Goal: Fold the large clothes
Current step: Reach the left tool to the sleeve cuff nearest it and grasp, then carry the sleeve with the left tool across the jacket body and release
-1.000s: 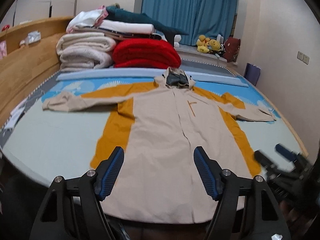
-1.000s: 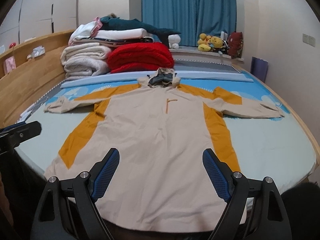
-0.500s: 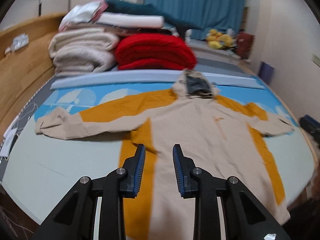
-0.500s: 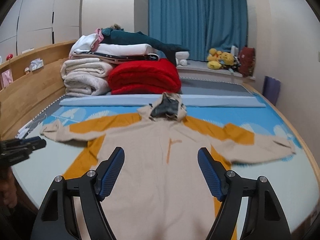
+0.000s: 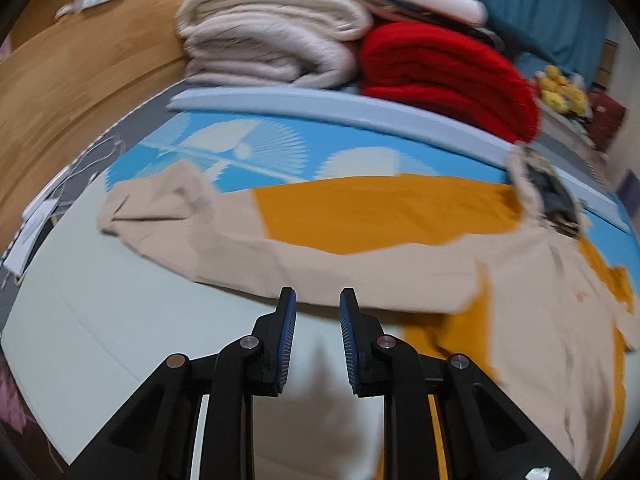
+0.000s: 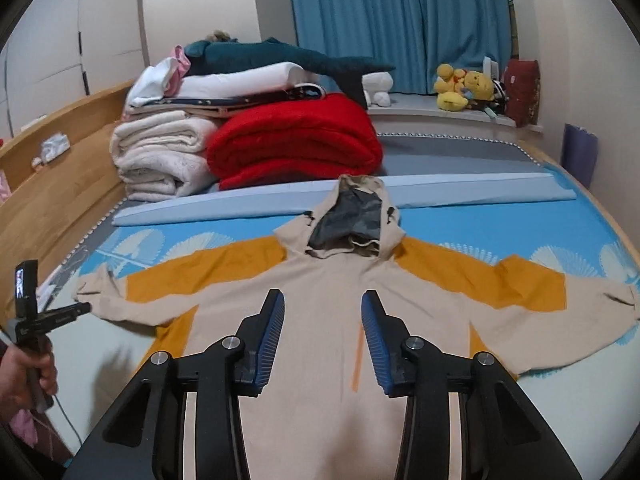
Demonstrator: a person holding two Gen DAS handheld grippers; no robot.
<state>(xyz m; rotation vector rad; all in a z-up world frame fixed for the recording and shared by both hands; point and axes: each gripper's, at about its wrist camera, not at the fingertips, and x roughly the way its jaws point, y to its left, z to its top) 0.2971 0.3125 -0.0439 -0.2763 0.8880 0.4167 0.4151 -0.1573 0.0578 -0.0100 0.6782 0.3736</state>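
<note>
A beige and orange hooded jacket [image 6: 328, 280] lies spread flat, front up, on the bed, sleeves out to both sides, grey-lined hood [image 6: 352, 220] at the far end. My right gripper [image 6: 323, 300] is open and empty above the chest. My left gripper [image 5: 317, 298] is open with a narrow gap, empty, just short of the jacket's left sleeve [image 5: 280, 252]. The left gripper also shows in the right wrist view [image 6: 80, 309] near the sleeve cuff, held by a hand.
Folded white blankets [image 6: 160, 152] and a red blanket [image 6: 296, 140] are stacked at the head of the bed. A wooden bed frame [image 6: 48, 184] runs along the left. A light blue strip [image 6: 440, 192] lies behind the hood. Papers and cables [image 5: 44, 208] lie by the left edge.
The left gripper has swung left and forward to the left sleeve, its jaws narrowed from wide open. The right gripper has moved forward over the chest and narrowed somewhat.
</note>
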